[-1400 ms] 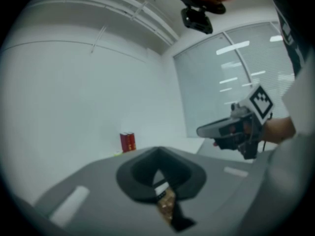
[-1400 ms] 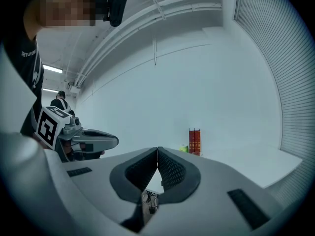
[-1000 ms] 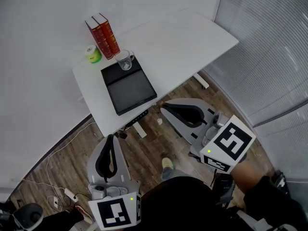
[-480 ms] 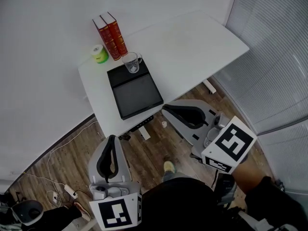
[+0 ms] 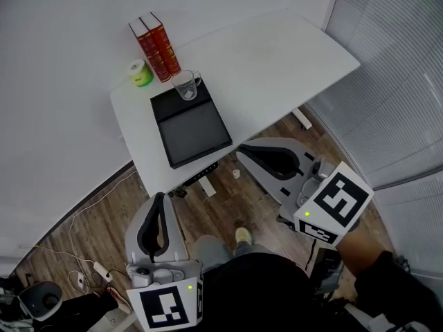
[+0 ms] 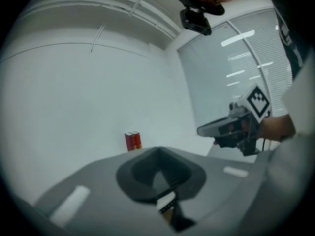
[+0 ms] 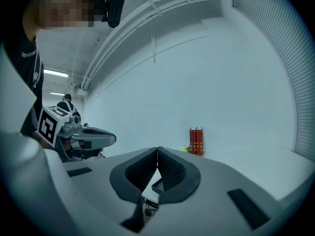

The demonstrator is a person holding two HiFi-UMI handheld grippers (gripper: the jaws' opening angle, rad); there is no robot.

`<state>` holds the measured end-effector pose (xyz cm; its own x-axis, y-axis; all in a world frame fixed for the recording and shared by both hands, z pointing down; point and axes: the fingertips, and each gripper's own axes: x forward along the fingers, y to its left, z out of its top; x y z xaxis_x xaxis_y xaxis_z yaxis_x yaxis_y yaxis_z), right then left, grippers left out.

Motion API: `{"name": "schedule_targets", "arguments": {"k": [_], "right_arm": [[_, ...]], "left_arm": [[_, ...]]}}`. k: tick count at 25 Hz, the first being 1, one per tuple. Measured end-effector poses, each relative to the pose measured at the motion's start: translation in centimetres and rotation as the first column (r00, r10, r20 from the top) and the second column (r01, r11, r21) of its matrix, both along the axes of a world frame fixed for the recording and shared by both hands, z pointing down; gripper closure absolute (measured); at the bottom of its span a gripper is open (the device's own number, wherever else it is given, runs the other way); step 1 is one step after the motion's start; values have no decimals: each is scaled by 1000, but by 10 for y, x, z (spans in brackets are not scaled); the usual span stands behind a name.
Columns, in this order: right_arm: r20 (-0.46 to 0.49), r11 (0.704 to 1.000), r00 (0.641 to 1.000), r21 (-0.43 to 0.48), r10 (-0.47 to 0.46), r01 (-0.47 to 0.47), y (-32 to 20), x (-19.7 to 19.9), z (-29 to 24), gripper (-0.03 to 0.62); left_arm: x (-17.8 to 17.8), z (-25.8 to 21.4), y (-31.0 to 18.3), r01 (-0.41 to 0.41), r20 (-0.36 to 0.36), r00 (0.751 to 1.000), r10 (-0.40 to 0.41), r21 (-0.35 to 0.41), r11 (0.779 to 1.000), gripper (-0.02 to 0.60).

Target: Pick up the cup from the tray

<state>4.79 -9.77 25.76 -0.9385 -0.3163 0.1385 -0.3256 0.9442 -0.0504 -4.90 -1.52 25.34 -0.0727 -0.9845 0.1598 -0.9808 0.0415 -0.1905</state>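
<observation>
The clear glass cup (image 5: 185, 86) stands upright on the far end of the black tray (image 5: 197, 130), which lies on the white counter (image 5: 270, 57). Just beyond the tray two red books (image 5: 155, 45) stand upright side by side, with a green-and-white roll (image 5: 140, 74) beside them on the left. Both tools hang low over the wooden floor (image 5: 90, 213), short of the counter and well apart from the cup. The left tool (image 5: 160, 198) has its jaws pressed together with nothing between them. The right tool (image 5: 240, 155) is likewise pressed together and empty, its tip near the counter's near edge.
</observation>
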Motion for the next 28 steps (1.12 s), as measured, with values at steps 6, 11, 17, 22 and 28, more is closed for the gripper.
{"name": "schedule_targets", "arguments": {"k": [6, 11, 17, 22, 28], "right_arm": [[7, 1000, 1000, 3, -7, 7, 3, 5, -3, 577], [14, 1000, 1000, 10, -7, 6, 8, 3, -8, 577], [15, 1000, 1000, 12, -15, 15, 21, 0, -15, 577], [14, 1000, 1000, 19, -15, 15, 22, -2, -15, 577], [0, 999, 999, 32, -33, 33, 27, -8, -15, 577]], "left_arm": [[5, -4, 6, 11, 14, 1000, -11, 3, 1000, 582], [2, -11, 13, 23, 11, 1000, -23, 11, 1000, 581], [1, -21, 23, 24, 13, 1000, -24, 16, 1000, 582], [-2, -21, 25, 33, 13, 999, -34, 29, 999, 583], [-5, -19, 29, 43, 0, 999, -43, 31, 999, 581]]}}
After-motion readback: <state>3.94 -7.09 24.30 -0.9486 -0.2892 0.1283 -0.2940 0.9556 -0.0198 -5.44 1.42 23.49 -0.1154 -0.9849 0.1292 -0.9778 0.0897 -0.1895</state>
